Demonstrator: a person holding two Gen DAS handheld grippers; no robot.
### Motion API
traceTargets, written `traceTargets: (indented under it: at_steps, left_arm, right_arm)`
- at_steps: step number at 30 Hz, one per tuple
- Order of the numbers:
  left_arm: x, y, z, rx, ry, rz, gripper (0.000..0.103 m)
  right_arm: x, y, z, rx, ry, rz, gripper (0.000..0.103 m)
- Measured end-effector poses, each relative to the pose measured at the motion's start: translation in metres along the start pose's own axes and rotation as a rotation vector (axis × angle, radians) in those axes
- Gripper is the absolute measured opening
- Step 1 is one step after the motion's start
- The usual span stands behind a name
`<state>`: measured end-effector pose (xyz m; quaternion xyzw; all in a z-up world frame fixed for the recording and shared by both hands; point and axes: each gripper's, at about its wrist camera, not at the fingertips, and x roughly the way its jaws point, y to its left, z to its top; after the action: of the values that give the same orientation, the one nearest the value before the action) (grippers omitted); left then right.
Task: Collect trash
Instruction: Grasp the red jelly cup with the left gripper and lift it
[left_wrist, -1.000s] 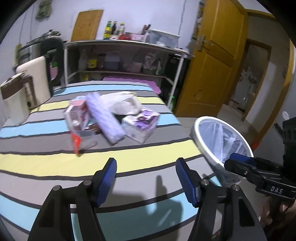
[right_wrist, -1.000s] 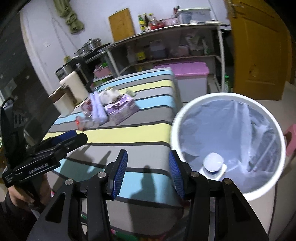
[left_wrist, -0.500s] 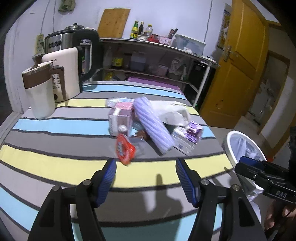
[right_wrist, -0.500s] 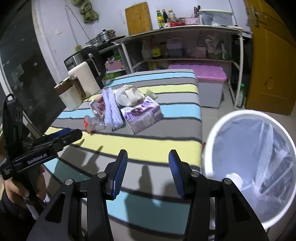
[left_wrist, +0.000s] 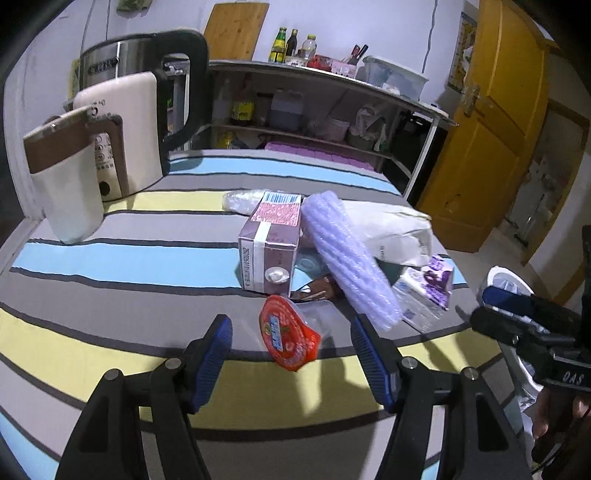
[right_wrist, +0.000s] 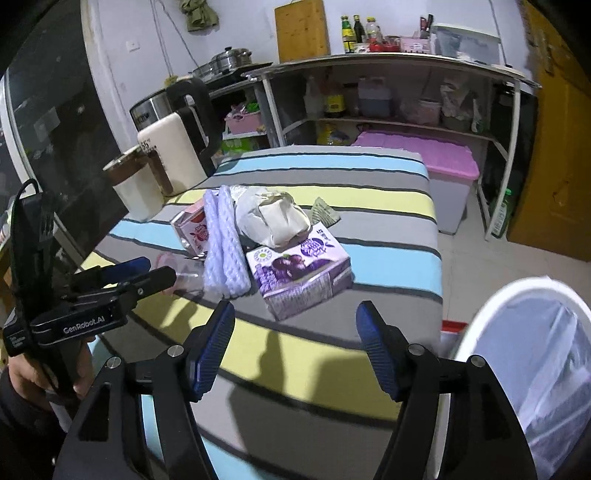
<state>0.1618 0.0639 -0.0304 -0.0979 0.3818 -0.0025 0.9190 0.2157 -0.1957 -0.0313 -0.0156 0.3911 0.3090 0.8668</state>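
While both jaws gape empty, kettle (left_wrist: 122, 122) and, seemingly, mug (left_wrist: 62, 177) flank the trash.

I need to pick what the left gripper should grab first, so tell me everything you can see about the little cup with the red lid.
The cup is small and clear, looks like thin plastic, and is sealed by a red-orange foil lid printed with blue and white. It lies tipped on its side, lid facing the left wrist camera, on a grey band of the striped cloth at the near edge of the trash pile. It sits just beyond and between the open jaws of the left gripper, which do not touch it. A dark wrapper lies right behind; contact is unclear.
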Motion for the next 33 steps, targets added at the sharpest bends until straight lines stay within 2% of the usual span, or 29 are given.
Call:
traceTargets:
  at_steps: [7, 12, 16, 22, 29, 33]
  left_arm:
    - [0.016, 0.009, 0.008, -0.023, 0.011, -0.019, 0.067]
    - [0.021, 0.013, 0.014, -0.034, 0.007, -0.078, 0.066]
    - [0.021, 0.012, 0.015, -0.016, 0.004, -0.129, 0.066]
    - [0.015, 0.012, 0.006, 0.01, 0.01, -0.165, 0.066]
    - [0.007, 0.005, -0.004, 0.058, 0.028, -0.161, 0.05]
    - [0.002, 0.005, -0.008, 0.061, 0.024, -0.137, 0.049]
  right_arm:
    - [0.025, -0.022, 0.023, 0.072, 0.007, 0.009, 0.069]
    - [0.045, -0.032, 0.033, 0.104, 0.043, 0.061, 0.069]
    - [0.054, -0.03, 0.033, 0.095, 0.076, 0.13, 0.069]
    - [0.05, -0.019, 0.023, 0.045, 0.102, 0.18, 0.069]
    - [0.041, -0.004, 0.01, -0.003, 0.127, 0.198, 0.069]
    - [0.034, 0.003, 0.004, -0.028, 0.12, 0.191, 0.069]
